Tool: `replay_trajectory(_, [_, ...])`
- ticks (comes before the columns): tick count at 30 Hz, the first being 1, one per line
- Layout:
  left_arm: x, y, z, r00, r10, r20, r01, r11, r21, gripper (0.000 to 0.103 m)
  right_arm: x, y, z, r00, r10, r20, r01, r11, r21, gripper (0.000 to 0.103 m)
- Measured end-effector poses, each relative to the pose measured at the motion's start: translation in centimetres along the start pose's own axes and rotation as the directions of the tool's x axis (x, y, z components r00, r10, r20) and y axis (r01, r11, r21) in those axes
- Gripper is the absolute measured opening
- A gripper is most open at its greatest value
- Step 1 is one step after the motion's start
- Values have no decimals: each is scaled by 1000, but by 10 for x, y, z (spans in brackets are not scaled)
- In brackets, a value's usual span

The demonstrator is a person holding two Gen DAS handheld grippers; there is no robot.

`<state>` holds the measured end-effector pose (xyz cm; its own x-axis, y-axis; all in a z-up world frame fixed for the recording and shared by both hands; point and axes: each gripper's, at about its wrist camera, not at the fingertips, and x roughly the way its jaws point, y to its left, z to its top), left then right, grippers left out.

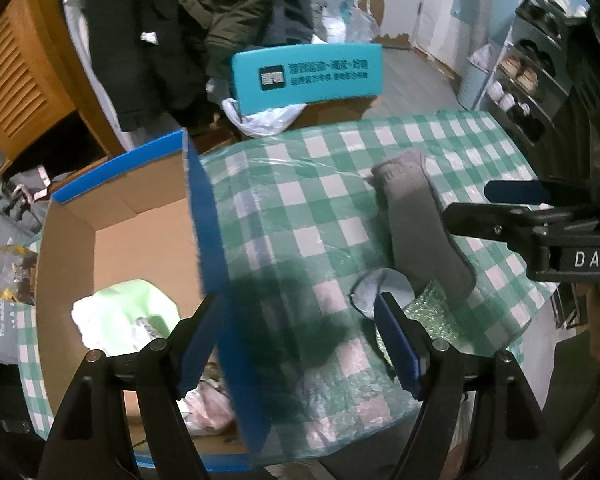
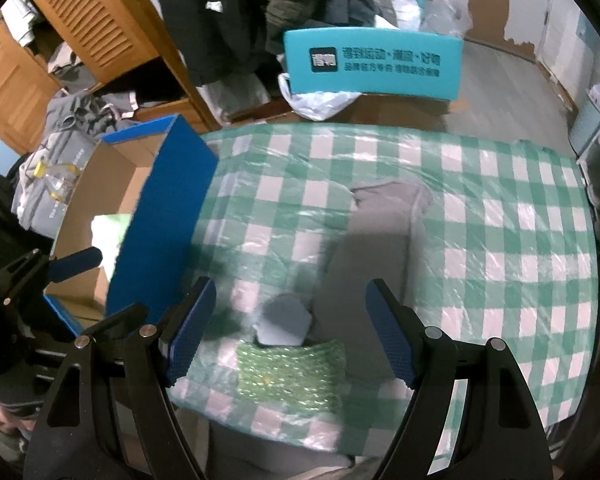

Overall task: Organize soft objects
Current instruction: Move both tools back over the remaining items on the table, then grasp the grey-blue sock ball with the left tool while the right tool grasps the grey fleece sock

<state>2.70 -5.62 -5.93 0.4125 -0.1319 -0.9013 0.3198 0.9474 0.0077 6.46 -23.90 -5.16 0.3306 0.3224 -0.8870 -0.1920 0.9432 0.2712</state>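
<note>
A grey sock (image 1: pixel 424 232) (image 2: pixel 374 248) lies on the green checked tablecloth (image 1: pixel 300 208) (image 2: pixel 500 216). Near its near end lie a small blue-grey pad (image 1: pixel 376 288) (image 2: pixel 284 322) and a green bubble-wrap piece (image 1: pixel 432 312) (image 2: pixel 292 374). A cardboard box with blue walls (image 1: pixel 204 220) (image 2: pixel 168 216) stands at the left and holds a light green soft pack (image 1: pixel 128 312) (image 2: pixel 110 226) and a pink item (image 1: pixel 208 404). My left gripper (image 1: pixel 300 344) is open over the box's right wall. My right gripper (image 2: pixel 290 336) (image 1: pixel 476 204) is open above the pad and bubble wrap.
A teal chair back (image 1: pixel 306 76) (image 2: pixel 372 64) stands behind the table. Dark clothes (image 1: pixel 188 20) hang at the back. A wooden louvred cabinet (image 2: pixel 92 20) is at the left. A shoe rack (image 1: pixel 528 72) stands at the right. Grey bags (image 2: pixel 56 168) lie beside the box.
</note>
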Motion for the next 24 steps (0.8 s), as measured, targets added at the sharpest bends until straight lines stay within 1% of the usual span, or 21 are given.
replay_trajectory(8, [20, -17, 3, 998, -43, -51, 43, 999, -2, 79, 9, -27, -10, 999, -28, -21, 29, 999, 44, 78])
replay_trajectory(15, [48, -25, 8, 990, -90, -111, 87, 995, -38, 80, 16, -49, -17, 998, -37, -43, 41, 996, 80, 78])
replay_trajectory(20, [66, -31, 9, 984, -97, -151, 90, 995, -48, 80, 25, -62, -20, 997, -42, -63, 49, 993, 106, 78])
replay_trajectory(24, [75, -34, 11, 981, -102, -168, 96, 994, -42, 80, 34, -69, -20, 996, -42, -79, 51, 991, 121, 79])
